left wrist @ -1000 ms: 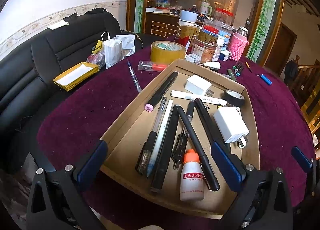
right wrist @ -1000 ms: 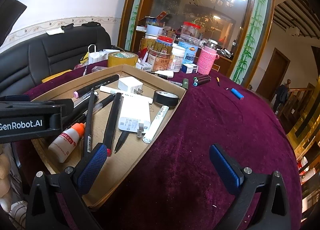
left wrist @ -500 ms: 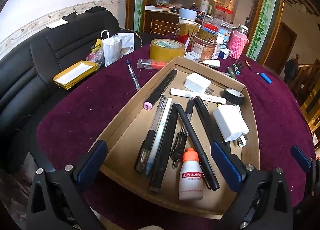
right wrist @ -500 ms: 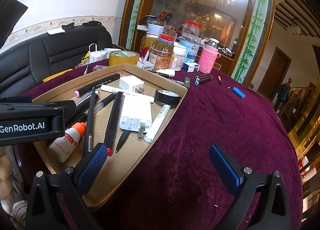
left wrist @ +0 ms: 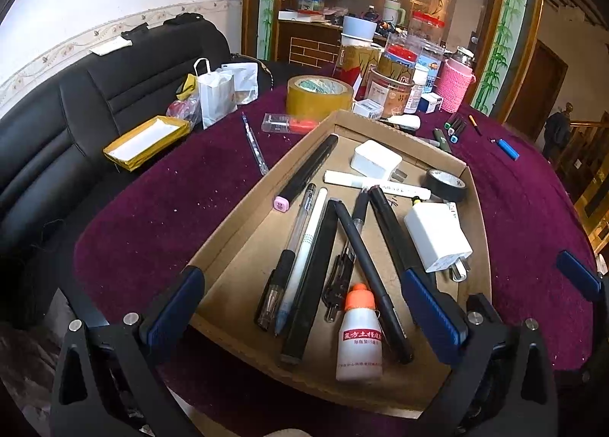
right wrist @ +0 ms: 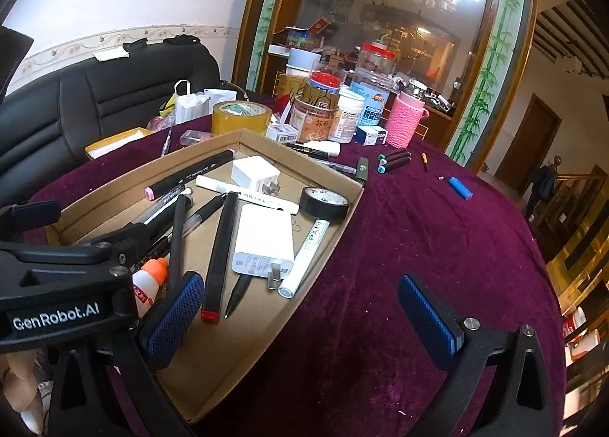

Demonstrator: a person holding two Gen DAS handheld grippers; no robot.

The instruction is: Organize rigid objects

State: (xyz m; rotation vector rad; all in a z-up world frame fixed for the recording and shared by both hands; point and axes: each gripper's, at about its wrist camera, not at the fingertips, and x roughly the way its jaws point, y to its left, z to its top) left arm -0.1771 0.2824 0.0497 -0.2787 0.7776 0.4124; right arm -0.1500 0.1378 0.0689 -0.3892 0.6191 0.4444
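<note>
Left wrist view: looking down into the cardboard tray (left wrist: pixel 243 224) lying on the purple table (left wrist: pixel 160 216), showing the white glue bottle (left wrist: pixel 359 338) whole, orange cap pointing away, lying between the blue pads of the left tongs (left wrist: pixel 304 307). Left tongs spread wide, released, gripping nothing, hovering over the tray's near end. Also showing a loose pen (left wrist: pixel 254 144) lying on the cloth left of the tray, hardly visible from the other side.

Right wrist view: showing the right tongs (right wrist: pixel 300 319) likewise spread wide and empty, left pad hanging over the tray's near right part, right pad over bare cloth. Showing the large white charger (right wrist: pixel 263 241) flat in the tray with a white paint marker (right wrist: pixel 304 258) just beside it along the right wall, mostly hidden in the left view. Black tape roll (right wrist: pixel 324 203) sitting in the tray's far right corner. Blue lighter (right wrist: pixel 459 187) and a cluster of dark markers (right wrist: pixel 394 162) lying well apart from the tray on the table.

Glue bottle mostly covered here by the left tongs' black frame (right wrist: pixel 64 284), only cap and shoulder peeking out. Pens crossing one another mid-tray, tips running under the pads; exact count hard to tell. Small print on the bottle label probably Chinese characters, unreadable. Jars at the far table edge crowding together, contents unclear.
</note>
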